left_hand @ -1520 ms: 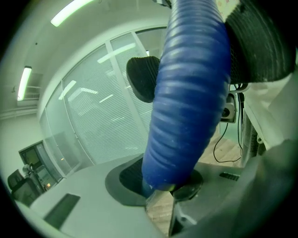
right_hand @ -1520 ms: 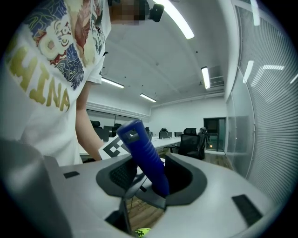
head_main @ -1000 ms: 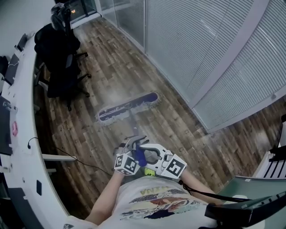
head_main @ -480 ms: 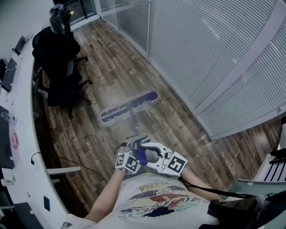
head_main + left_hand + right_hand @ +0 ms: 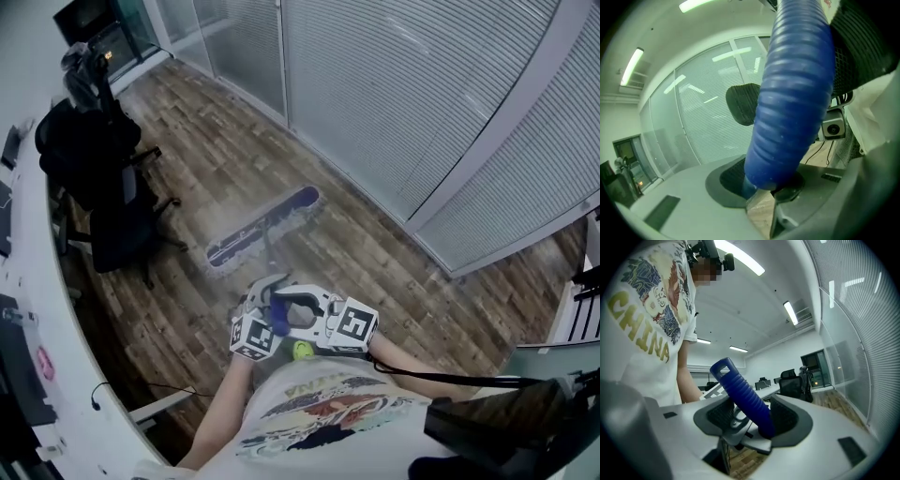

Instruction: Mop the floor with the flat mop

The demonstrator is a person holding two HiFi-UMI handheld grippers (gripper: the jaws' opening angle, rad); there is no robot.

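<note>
Where it lies aslant, flat mop point(image 5: 253, 232), long, blue

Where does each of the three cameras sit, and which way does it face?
Head view: on the person's head, facing down at the flat mop head on the wooden floor; shirt, forearms, left gripper and right gripper show.
Left gripper view: on the left gripper, facing along jaws shut on the blue mop grip, toward window blinds; no body shows.
Right gripper view: on the right gripper, facing back at the shirt; its jaws have just been opening, the grip between them.
Shared: the blue grip shows in all three.
</note>
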